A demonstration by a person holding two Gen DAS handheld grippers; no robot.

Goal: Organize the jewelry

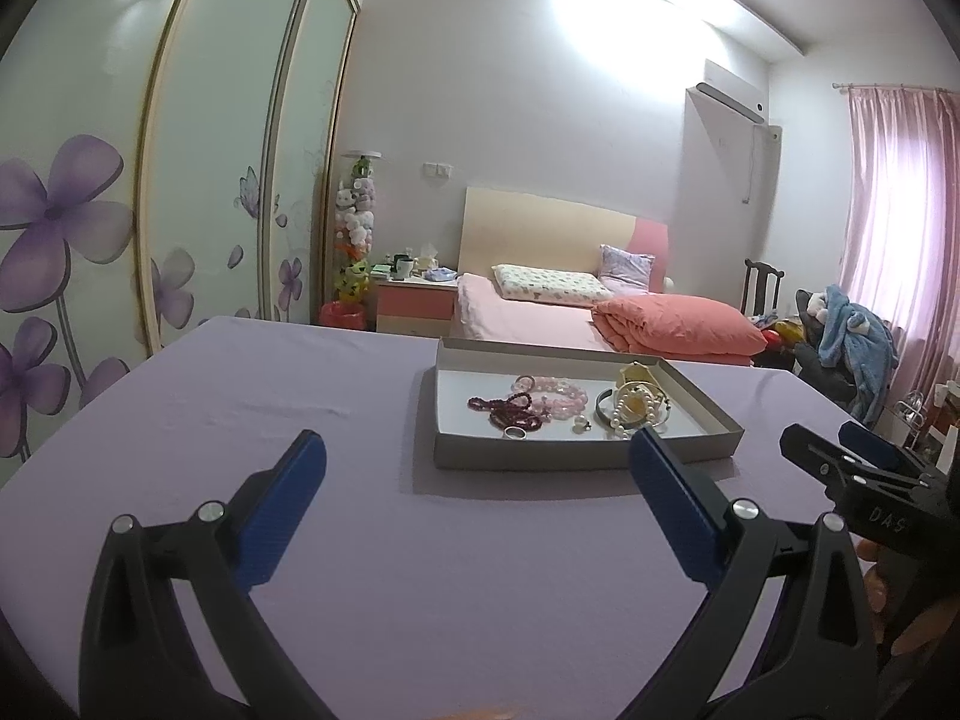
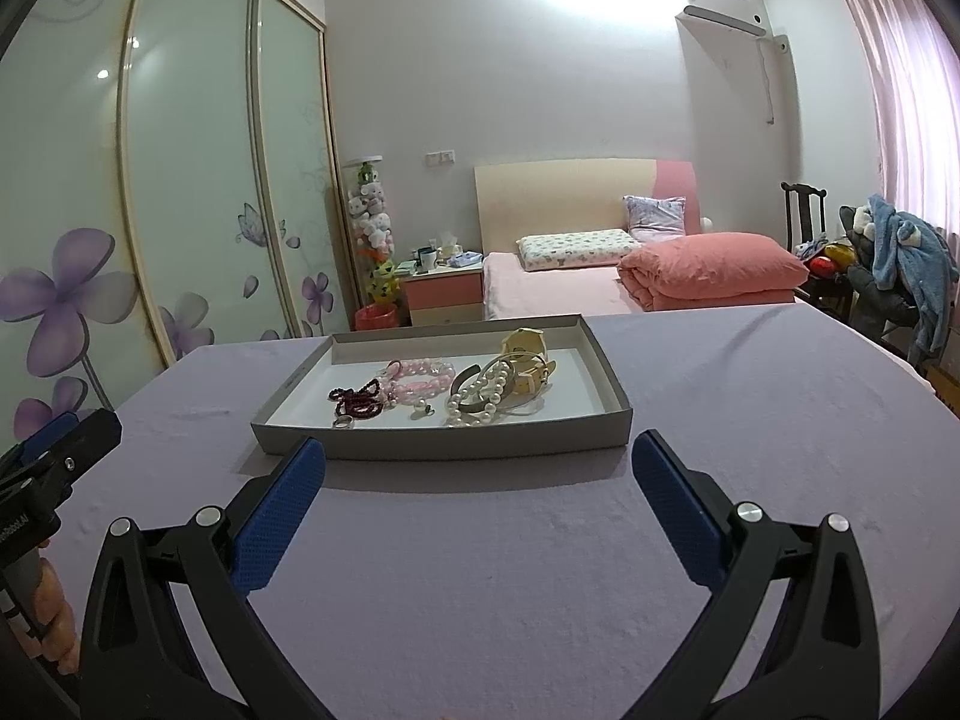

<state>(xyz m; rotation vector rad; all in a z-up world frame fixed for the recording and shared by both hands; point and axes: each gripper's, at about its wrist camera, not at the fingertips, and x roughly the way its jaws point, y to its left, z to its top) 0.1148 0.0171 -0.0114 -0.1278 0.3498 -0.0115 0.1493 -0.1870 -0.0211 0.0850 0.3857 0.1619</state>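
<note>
both claws, left (image 1: 477, 462) and right (image 2: 478, 465), spread, empty; jewelry ahead in tray (image 2: 444, 451) lies tangled, so one piece may drag others.

A matt lilac cloth (image 2: 690, 480), faintly creased, covers the table. On it sits a shallow cardboard tray (image 2: 444, 447), dull grey outside and smooth white within. Glossy pink beads (image 2: 420, 381) lie at the tray's 12 o'clock, lustrous white pearls (image 2: 477, 399) at 3 o'clock, dark red beads (image 2: 360, 397) at 9 o'clock, and a shiny metal ring (image 2: 343, 422) at 7 o'clock. The right gripper (image 2: 479, 468) shows matt black plastic arms, textured blue pads (image 2: 282, 516) and bright metal rivets.
</note>
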